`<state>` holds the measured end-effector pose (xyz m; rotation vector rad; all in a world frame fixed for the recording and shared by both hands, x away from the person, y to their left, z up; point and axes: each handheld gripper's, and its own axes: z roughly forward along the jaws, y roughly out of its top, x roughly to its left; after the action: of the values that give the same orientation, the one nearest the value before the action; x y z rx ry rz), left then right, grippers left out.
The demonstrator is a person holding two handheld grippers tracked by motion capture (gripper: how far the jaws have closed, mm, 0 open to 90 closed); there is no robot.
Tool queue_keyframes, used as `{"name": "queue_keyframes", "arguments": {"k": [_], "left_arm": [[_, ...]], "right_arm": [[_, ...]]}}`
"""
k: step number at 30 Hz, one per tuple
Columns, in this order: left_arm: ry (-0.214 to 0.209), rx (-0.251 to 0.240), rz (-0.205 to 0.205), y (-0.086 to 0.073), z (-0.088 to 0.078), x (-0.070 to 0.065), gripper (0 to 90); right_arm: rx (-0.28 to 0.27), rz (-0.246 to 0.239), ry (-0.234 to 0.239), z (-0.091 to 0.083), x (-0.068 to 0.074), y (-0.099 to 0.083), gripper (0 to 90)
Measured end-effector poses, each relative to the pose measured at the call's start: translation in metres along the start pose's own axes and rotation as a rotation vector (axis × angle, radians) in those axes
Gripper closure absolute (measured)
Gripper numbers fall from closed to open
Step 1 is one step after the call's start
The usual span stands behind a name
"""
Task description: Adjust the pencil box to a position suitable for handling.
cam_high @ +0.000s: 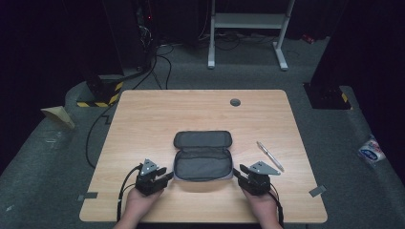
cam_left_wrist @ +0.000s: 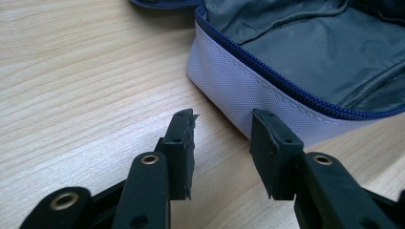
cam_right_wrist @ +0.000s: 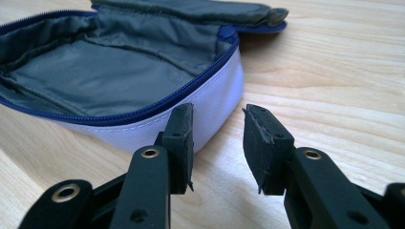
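Note:
An unzipped pouch [cam_high: 202, 157] lies open in the middle of the wooden table [cam_high: 143, 124], its lid flipped back and its grey lining showing. Its outer wall is pale lilac with a blue zip [cam_left_wrist: 248, 83] [cam_right_wrist: 157, 126]. My left gripper [cam_high: 168, 175] rests at the pouch's front left corner, jaws open and empty [cam_left_wrist: 222, 125]. My right gripper [cam_high: 237, 172] sits at the front right corner, likewise open with nothing between its jaws [cam_right_wrist: 218, 117]. A pen [cam_high: 270, 155] lies on the table to the right of the pouch.
A round grey cable grommet [cam_high: 235, 102] sits near the table's far edge. Black cables [cam_high: 125, 183] trail from the grippers over the front edge. Beyond the table stand a white frame [cam_high: 248, 28] and dark equipment on the floor.

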<state>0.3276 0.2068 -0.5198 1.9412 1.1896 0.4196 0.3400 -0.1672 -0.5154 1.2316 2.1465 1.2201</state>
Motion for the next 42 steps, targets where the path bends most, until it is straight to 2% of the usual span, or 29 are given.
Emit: {"name": "queue_keyframes", "arguments": {"k": [4, 7, 13, 18, 21, 25, 30, 34, 37, 42], "left_arm": [[0.013, -0.007, -0.008, 0.0, -0.003, 0.004, 59.7], [0.051, -0.009, 0.006, 0.0, -0.006, 0.01, 59.2], [0.165, 0.023, 0.048, -0.003, -0.009, 0.029, 57.9], [0.223, 0.045, 0.032, -0.005, -0.015, 0.047, 56.2], [0.244, 0.049, 0.006, -0.007, -0.019, 0.058, 54.9], [0.254, 0.052, -0.029, -0.01, -0.024, 0.071, 53.1], [0.256, 0.054, -0.055, -0.012, -0.025, 0.078, 51.9], [0.256, 0.039, -0.055, -0.013, -0.024, 0.077, 51.1], [0.266, 0.013, -0.058, -0.016, -0.022, 0.077, 47.1], [0.276, 0.013, -0.066, -0.015, -0.02, 0.076, 42.1]], "right_arm": [[0.0, 0.001, -0.005, 0.0, 0.0, 0.0, 62.4], [-0.01, 0.01, -0.029, -0.003, -0.007, 0.001, 60.8], [-0.013, 0.039, -0.093, -0.01, -0.032, 0.003, 56.4], [-0.004, 0.053, -0.167, -0.016, -0.055, 0.002, 53.5], [0.001, 0.06, -0.213, -0.021, -0.068, 0.001, 53.5], [0.024, 0.055, -0.271, -0.027, -0.085, -0.002, 53.6], [0.066, 0.045, -0.339, -0.03, -0.102, -0.006, 54.8], [0.089, 0.066, -0.339, -0.03, -0.109, -0.008, 56.9], [0.113, 0.068, -0.325, -0.027, -0.111, -0.01, 58.9], [0.125, 0.067, -0.325, -0.026, -0.111, -0.011, 62.8]]}}
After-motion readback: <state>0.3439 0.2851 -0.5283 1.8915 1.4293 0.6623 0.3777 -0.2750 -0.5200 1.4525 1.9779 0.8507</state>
